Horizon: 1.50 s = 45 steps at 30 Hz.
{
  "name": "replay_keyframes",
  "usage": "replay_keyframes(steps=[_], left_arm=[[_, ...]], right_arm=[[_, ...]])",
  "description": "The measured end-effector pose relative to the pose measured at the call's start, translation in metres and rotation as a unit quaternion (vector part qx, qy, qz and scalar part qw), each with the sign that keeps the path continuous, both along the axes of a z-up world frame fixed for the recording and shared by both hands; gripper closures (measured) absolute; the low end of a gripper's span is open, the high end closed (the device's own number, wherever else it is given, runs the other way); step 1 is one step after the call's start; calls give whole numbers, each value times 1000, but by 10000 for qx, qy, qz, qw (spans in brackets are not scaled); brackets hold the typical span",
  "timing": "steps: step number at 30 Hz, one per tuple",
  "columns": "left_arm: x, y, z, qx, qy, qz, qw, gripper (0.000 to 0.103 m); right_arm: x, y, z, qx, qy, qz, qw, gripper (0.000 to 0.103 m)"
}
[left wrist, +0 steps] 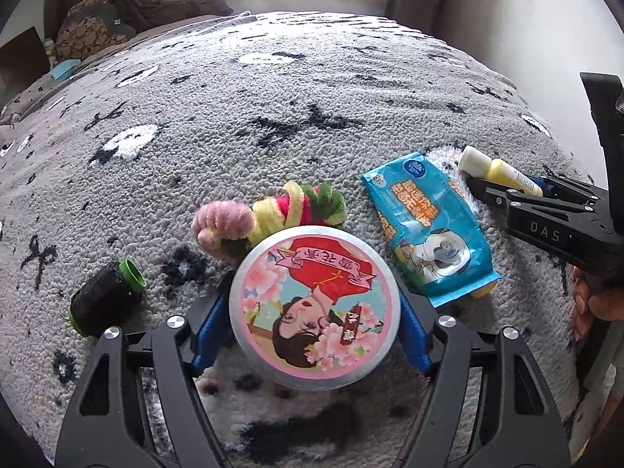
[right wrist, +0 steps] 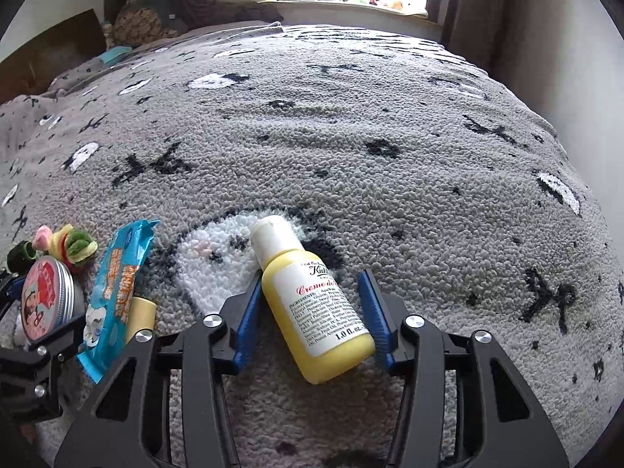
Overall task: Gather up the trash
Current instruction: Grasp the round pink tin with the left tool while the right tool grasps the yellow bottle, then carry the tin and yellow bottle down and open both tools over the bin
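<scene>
Left gripper [left wrist: 314, 310]: jaws partly closed around the round tin [left wrist: 314, 306], blue pads against both its sides — a grip, as far as the left wrist view shows. The tin rests on the grey rug [left wrist: 273, 89], near its front edge.

Right gripper [right wrist: 312, 310]: jaws partly closed astride the yellow bottle [right wrist: 312, 300], which lies tilted on the rug. The left pad touches the bottle's shoulder and the right pad meets its base corner — a skewed hold, contact only just made.

Progress: judged early. No bin or bag is in view, and nothing appears lifted clear of the rug. Left to collect: the blue packet [left wrist: 429, 230] between tin and bottle, the fuzzy bundle [left wrist: 273, 214] just behind the tin, and the thread spool [left wrist: 105, 298] to its left.
</scene>
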State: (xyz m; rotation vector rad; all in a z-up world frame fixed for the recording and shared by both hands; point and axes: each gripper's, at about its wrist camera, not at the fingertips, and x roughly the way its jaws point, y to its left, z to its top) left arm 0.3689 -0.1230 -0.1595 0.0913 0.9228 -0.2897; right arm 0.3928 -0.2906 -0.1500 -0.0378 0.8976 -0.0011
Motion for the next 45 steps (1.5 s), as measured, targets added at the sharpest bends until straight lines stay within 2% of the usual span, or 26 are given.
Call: replay_keyframes(steps=[6, 12, 16, 24, 36, 45], left_arm=[[-21, 10, 1, -24, 77, 1, 10000, 36], [-64, 23, 4, -156, 13, -146, 9998, 36], [-94, 32, 5, -218, 30, -153, 9996, 36], [-155, 47, 15, -296, -45, -178, 9994, 36], [-250, 61, 41, -382, -460, -215, 9980, 36], [-304, 66, 37, -449, -502, -267, 9974, 36]], right_arm=[[-24, -1, 5, 89, 97, -44, 9999, 56], [-67, 6, 16, 140, 62, -12, 9999, 58], [-108, 15, 21, 164, -20, 54, 9998, 71], [-177, 34, 21, 54, -39, 222, 9997, 71], [-275, 60, 37, 387, -388, 419, 9976, 71], [-329, 66, 25, 508, -350, 425, 9972, 71]])
